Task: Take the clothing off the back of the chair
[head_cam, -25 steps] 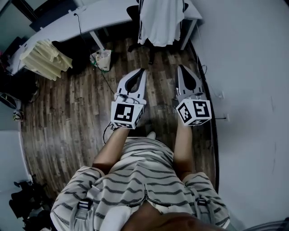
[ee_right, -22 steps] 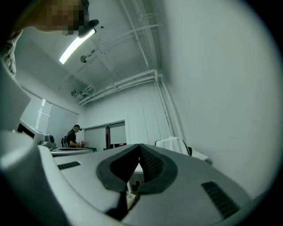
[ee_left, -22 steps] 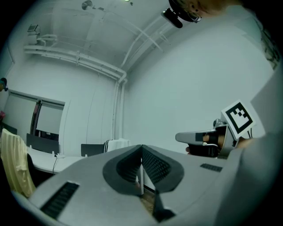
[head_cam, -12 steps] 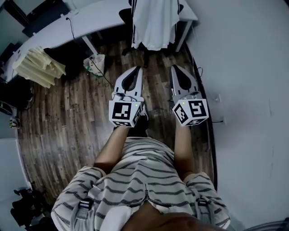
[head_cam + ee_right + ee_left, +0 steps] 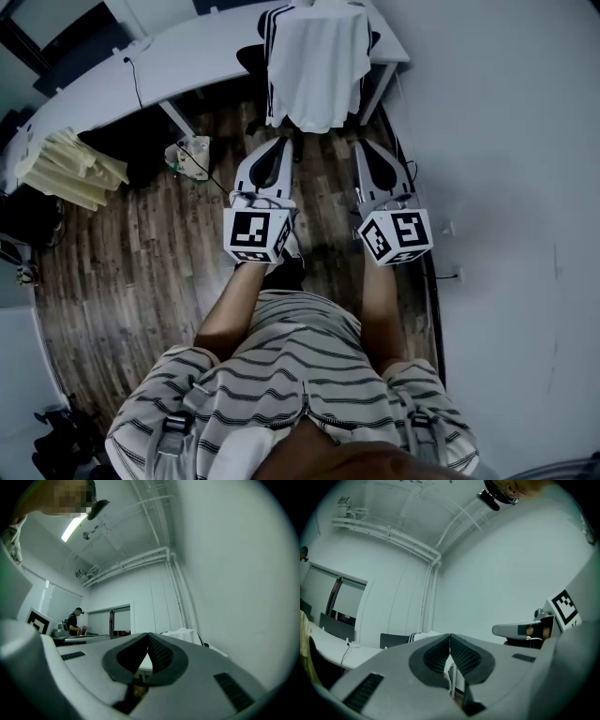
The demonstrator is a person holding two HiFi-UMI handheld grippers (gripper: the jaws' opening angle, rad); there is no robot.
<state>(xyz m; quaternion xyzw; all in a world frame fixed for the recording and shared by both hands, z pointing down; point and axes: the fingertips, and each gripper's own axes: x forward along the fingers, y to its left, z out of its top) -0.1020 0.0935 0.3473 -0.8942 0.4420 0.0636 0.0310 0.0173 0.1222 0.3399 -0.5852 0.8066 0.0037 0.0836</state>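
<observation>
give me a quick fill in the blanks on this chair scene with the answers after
The shirt is draped over the ____ of the chair.
The left tongs and right tongs hold nothing, and both are ____, not open.
The floor is laid with ____ planks.
Missing words: back; shut; wood

The white black-striped garment [image 5: 319,61] covers most of the black office chair [image 5: 249,58] at twelve o'clock. Its backrest is hidden.
</observation>
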